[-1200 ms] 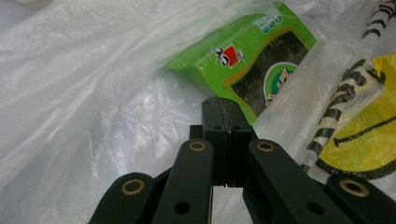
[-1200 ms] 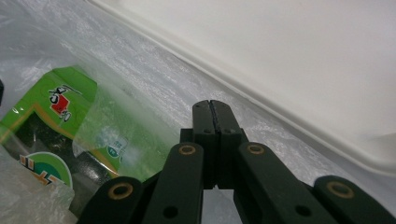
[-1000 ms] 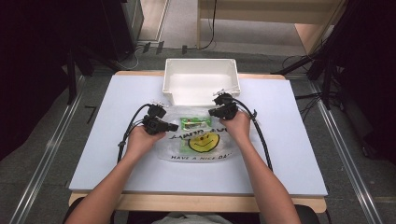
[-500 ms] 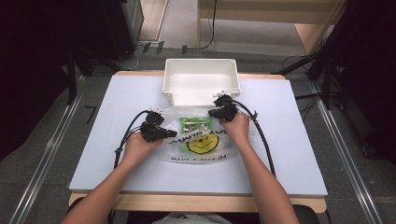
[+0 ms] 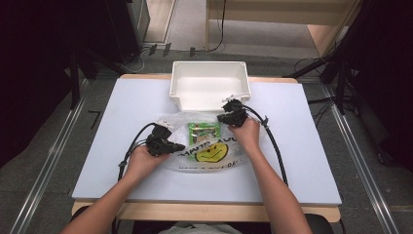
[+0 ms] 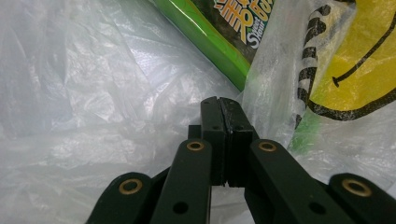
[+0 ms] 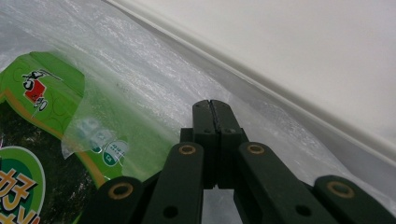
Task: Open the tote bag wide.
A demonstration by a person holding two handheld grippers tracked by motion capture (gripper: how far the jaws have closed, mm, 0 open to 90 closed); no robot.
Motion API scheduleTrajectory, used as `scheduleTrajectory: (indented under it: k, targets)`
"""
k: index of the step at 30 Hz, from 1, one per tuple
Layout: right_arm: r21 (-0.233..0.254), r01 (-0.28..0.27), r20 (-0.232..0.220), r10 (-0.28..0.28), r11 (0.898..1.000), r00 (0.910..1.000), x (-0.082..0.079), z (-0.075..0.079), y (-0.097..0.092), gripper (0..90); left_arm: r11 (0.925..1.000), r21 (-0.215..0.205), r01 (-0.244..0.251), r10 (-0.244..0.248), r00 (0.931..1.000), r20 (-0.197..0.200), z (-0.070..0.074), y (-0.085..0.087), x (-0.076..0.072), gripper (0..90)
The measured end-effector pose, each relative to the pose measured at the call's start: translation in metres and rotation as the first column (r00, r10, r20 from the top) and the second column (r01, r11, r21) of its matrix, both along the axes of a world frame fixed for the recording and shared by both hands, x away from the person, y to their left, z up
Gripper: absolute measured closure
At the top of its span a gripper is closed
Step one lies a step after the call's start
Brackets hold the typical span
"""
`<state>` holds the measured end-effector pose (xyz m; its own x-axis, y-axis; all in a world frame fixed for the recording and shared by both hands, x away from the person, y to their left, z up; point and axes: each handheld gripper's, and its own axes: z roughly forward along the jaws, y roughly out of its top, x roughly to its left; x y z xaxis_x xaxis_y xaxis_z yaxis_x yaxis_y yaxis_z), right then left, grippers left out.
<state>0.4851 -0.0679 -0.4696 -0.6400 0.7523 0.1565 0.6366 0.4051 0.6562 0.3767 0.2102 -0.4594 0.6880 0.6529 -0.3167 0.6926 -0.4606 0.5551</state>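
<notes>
Two claws work one clear plastic bag point(image 5: 207, 146) that lies crumpled flat on the white desk point(image 5: 117, 112), just in front of a white tray point(image 5: 209, 84). The bag is thin, glossy and wrinkled, printed with a yellow smiley face point(image 5: 213, 152) and dark lettering; through the film shows a green snack packet point(image 5: 204, 130) with a dark middle. The left claw point(image 5: 176, 146) is at the bag's left edge, its jaws pressed together; whether film is pinched between them I cannot tell. The right claw point(image 5: 223, 118) is at the far right corner, jaws likewise together.
</notes>
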Motion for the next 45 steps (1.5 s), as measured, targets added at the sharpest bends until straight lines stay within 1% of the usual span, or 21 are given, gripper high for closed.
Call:
scheduleTrajectory:
  k: [5,6,7,9,12,13,18,21,22,24,26,28,30,37,38,40,41,43,44,45]
  targets:
    - [-0.004,0.001,0.000,-0.001,1.000,1.0000,-0.001,0.000,0.001,90.0,0.9998,0.006,0.020,-0.020,0.9998,0.004,0.000,-0.001,-0.006,90.0]
    - [-0.005,0.003,0.000,-0.003,1.000,1.0000,-0.001,0.000,0.001,90.0,0.9995,0.007,0.031,-0.031,0.9995,0.001,0.000,0.000,-0.008,90.0]
    - [-0.005,0.002,0.000,-0.002,1.000,1.0000,-0.001,0.000,0.001,90.0,0.9996,0.007,0.027,-0.027,0.9996,0.001,0.000,-0.001,-0.010,90.0]
    - [-0.005,0.000,0.002,0.000,1.000,1.0000,0.000,0.000,0.000,90.0,0.9993,0.007,0.038,-0.038,0.9993,0.000,0.000,0.000,-0.013,90.0]
    - [-0.004,0.004,-0.004,-0.004,1.000,1.0000,0.000,0.000,0.001,90.0,0.9989,0.002,0.048,-0.048,0.9989,-0.004,0.000,0.002,-0.018,90.0]
    - [-0.007,0.002,-0.003,-0.002,1.000,1.0000,0.000,0.001,0.001,90.0,0.9987,-0.007,0.050,-0.051,0.9987,-0.011,0.000,0.002,-0.020,90.0]
    - [-0.005,0.006,-0.004,-0.006,1.000,1.0000,0.000,0.000,0.001,90.0,0.9974,-0.003,0.072,-0.072,0.9973,-0.008,0.000,0.003,-0.028,90.0]
    - [-0.006,0.007,-0.004,-0.007,1.000,1.0000,0.000,0.001,0.001,90.0,0.9968,-0.005,0.079,-0.079,0.9968,-0.013,0.000,0.004,-0.035,90.0]
    - [-0.006,0.008,-0.006,-0.008,1.000,0.9999,0.000,0.001,0.001,90.0,0.9959,-0.007,0.090,-0.090,0.9959,-0.014,0.000,0.004,-0.036,90.0]
    - [-0.005,0.008,-0.006,-0.008,1.000,1.0000,0.000,0.001,0.001,90.0,0.9957,-0.006,0.092,-0.092,0.9957,-0.013,0.000,0.005,-0.041,90.0]
    - [-0.004,0.011,-0.007,-0.011,1.000,0.9999,0.000,0.001,0.001,90.0,0.9944,-0.006,0.106,-0.106,0.9943,-0.016,0.000,0.006,-0.046,90.0]
    - [-0.004,0.011,-0.006,-0.011,1.000,0.9999,0.000,0.001,0.001,90.0,0.9939,-0.009,0.110,-0.110,0.9937,-0.022,0.000,0.008,-0.051,90.0]
    - [-0.005,0.011,-0.005,-0.011,1.000,0.9999,0.000,0.001,0.001,90.0,0.9938,-0.010,0.111,-0.111,0.9936,-0.020,0.000,0.008,-0.055,90.0]
    - [-0.007,0.011,-0.005,-0.011,1.000,0.9999,0.001,0.001,0.002,90.0,0.9903,-0.006,0.139,-0.139,0.9896,-0.036,0.000,0.014,-0.070,90.0]
    - [-0.007,0.012,-0.005,-0.012,1.000,0.9999,0.001,0.001,0.002,90.0,0.9909,-0.012,0.134,-0.135,0.9901,-0.039,0.000,0.013,-0.072,90.0]
    - [-0.009,0.011,-0.003,-0.011,1.000,0.9999,0.001,0.001,0.002,90.0,0.9887,0.001,0.150,-0.149,0.9880,-0.038,0.001,0.015,-0.075,90.0]
    - [-0.009,0.012,-0.004,-0.012,1.000,0.9999,0.001,0.001,0.002,90.0,0.9897,-0.006,0.143,-0.143,0.9888,-0.043,0.001,0.014,-0.077,90.0]
    - [-0.008,0.014,-0.002,-0.014,1.000,0.9999,0.001,0.001,0.002,90.0,0.9879,0.000,0.155,-0.155,0.9871,-0.043,0.001,0.016,-0.081,90.0]
    - [-0.009,0.016,-0.001,-0.016,1.000,0.9999,0.001,0.001,0.002,90.0,0.9886,-0.001,0.151,-0.150,0.9876,-0.044,0.001,0.016,-0.083,90.0]
    - [-0.009,0.016,-0.001,-0.016,1.000,0.9999,0.001,0.001,0.002,90.0,0.9879,-0.003,0.155,-0.155,0.9868,-0.046,0.001,0.016,-0.084,90.0]
